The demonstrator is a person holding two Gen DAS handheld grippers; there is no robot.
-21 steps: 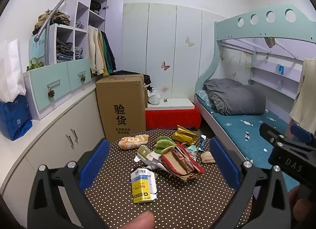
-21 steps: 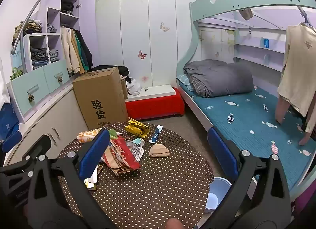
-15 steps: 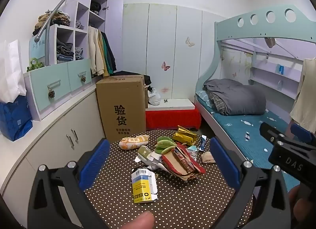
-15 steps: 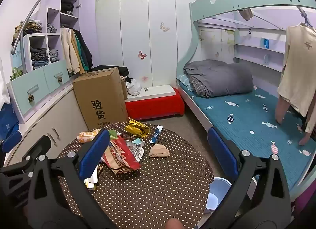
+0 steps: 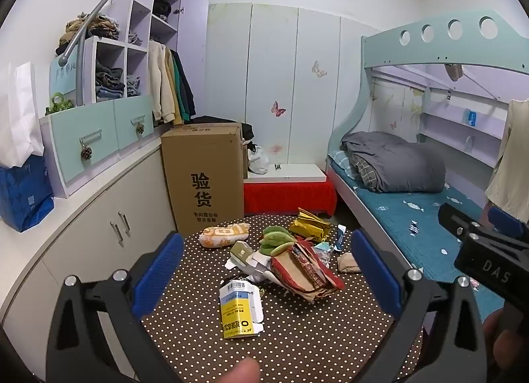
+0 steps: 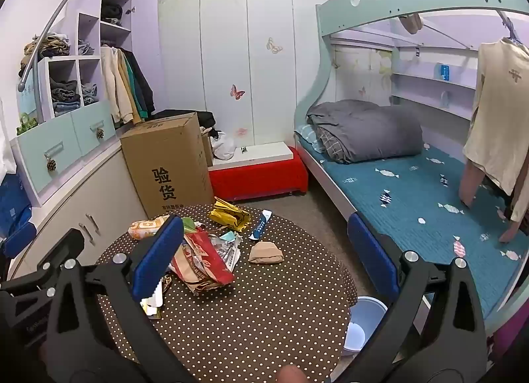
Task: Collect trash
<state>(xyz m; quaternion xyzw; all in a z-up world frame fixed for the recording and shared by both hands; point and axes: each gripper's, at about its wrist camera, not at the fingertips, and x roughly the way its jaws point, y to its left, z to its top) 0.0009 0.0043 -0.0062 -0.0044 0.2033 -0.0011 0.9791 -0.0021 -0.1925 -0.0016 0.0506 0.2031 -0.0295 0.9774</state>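
Trash lies on a round brown polka-dot table (image 5: 297,343) (image 6: 264,317). A yellow and blue carton (image 5: 239,312) lies nearest, behind it a red and brown paper bag (image 5: 304,270) (image 6: 201,260), green wrappers (image 5: 276,239), an orange packet (image 5: 224,234) (image 6: 145,227), a yellow wrapper (image 5: 310,226) (image 6: 231,214), a blue and white wrapper (image 6: 261,226) and a tan crumpled piece (image 6: 266,252) (image 5: 347,264). My left gripper (image 5: 264,270) is open above the table's near side, holding nothing. My right gripper (image 6: 264,257) is open and empty above the table.
A pale blue bin (image 6: 360,323) stands on the floor at the table's right edge. A tall cardboard box (image 5: 205,178) stands behind the table, beside a red bench (image 5: 287,194). Cabinets (image 5: 99,234) run along the left, a bunk bed (image 6: 413,184) along the right.
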